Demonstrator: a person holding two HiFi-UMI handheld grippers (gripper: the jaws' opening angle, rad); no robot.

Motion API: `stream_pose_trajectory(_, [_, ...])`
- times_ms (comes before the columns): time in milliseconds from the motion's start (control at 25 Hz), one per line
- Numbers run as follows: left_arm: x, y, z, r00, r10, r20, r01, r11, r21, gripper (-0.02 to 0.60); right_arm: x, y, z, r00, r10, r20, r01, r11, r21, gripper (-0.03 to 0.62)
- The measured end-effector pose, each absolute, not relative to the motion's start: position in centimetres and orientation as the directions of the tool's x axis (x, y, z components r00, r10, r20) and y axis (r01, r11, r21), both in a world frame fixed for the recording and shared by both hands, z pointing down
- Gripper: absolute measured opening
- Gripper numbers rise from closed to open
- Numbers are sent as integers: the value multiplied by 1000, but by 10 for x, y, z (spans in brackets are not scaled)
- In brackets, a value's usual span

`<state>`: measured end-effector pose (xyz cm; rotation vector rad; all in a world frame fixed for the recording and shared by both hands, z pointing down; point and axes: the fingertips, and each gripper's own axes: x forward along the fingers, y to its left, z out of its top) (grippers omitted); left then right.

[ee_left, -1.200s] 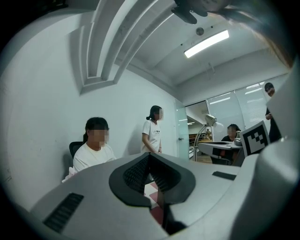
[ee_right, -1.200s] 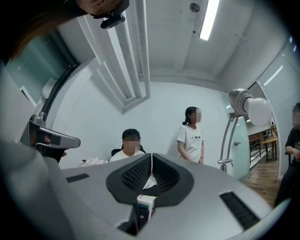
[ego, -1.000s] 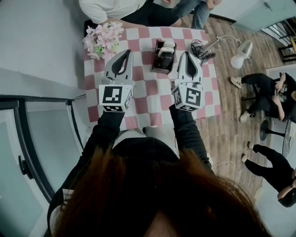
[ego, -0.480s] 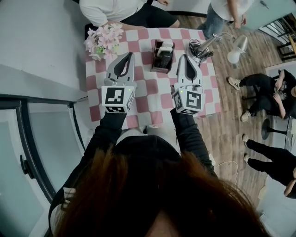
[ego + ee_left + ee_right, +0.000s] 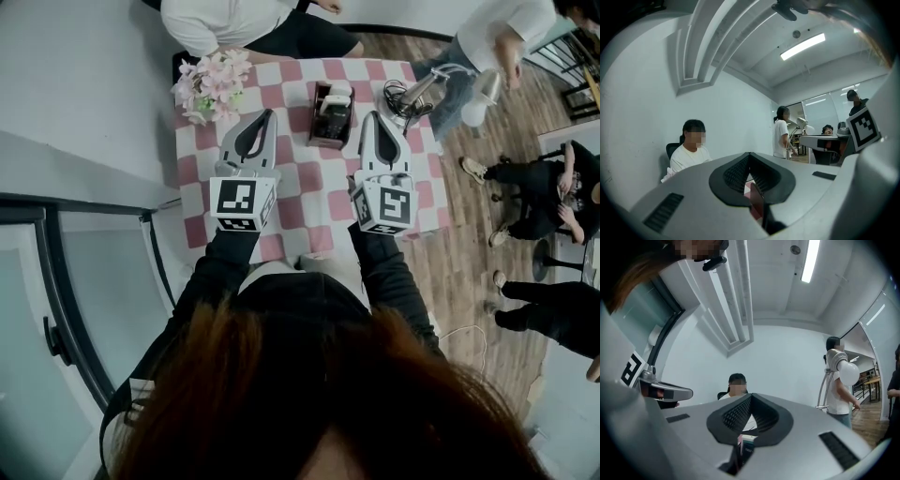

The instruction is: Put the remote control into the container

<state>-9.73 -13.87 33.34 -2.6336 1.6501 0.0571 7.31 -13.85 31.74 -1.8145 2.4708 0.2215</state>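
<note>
Remote control (image 5: 336, 97), light-coloured and slim, sat inside the dark container (image 5: 316, 120) near the middle of the far edge of the checked tabletop (image 5: 314, 192). Left hand-held gripper (image 5: 268, 115) and right hand-held gripper (image 5: 373, 115) were both closed with nothing between the jaws. They flanked the container without touching it. Pink flowers (image 5: 208, 80) stood at the far left corner.

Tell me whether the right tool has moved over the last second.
Yes, slightly: the right tool has drawn back toward the person holding it, away from the container.
</note>
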Motion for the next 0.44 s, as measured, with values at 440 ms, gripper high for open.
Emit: stream_pose_trajectory(440, [-95, -141, 332, 444, -895, -49, -896, -444, -9, -2, 71, -140, 318, -305, -942, -136, -952, 297, 80, 18])
